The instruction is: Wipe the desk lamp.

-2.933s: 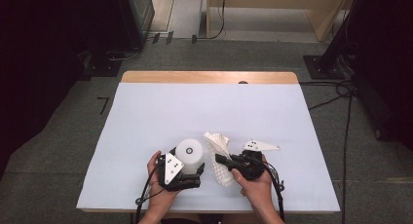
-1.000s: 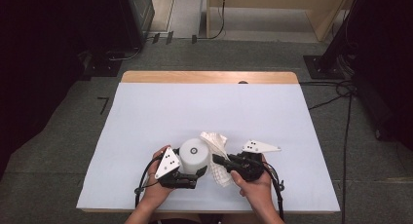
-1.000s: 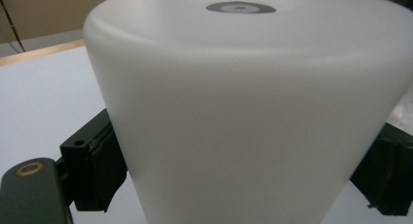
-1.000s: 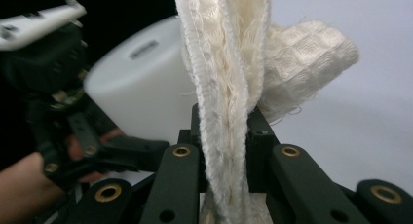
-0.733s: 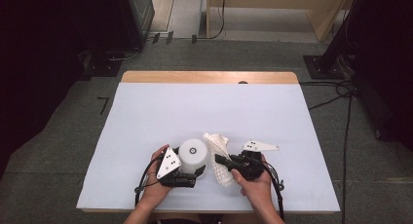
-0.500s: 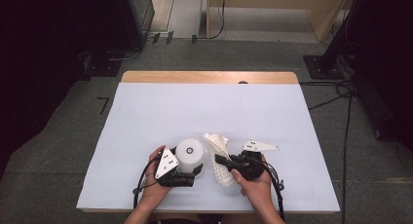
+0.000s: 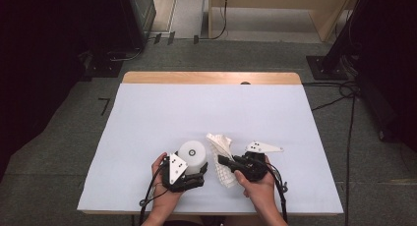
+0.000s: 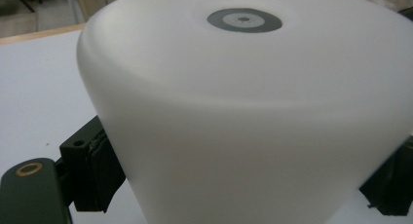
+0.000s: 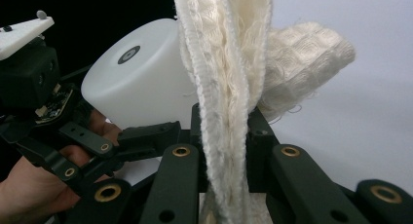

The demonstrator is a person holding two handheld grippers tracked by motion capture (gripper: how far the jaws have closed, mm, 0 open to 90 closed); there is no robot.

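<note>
No readable text, label or number anywhere.

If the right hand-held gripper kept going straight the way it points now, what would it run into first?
Probably the white cup. The right hand-held gripper, shut on the cream cloth, points left toward the cup held by the left hand-held gripper. The cloth would likely touch it first, though depth is uncertain.

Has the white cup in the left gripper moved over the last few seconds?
No. The white cup sits at the same spot on the table's near edge, beside the cloth; the left gripper holding it only shifted slightly.
</note>
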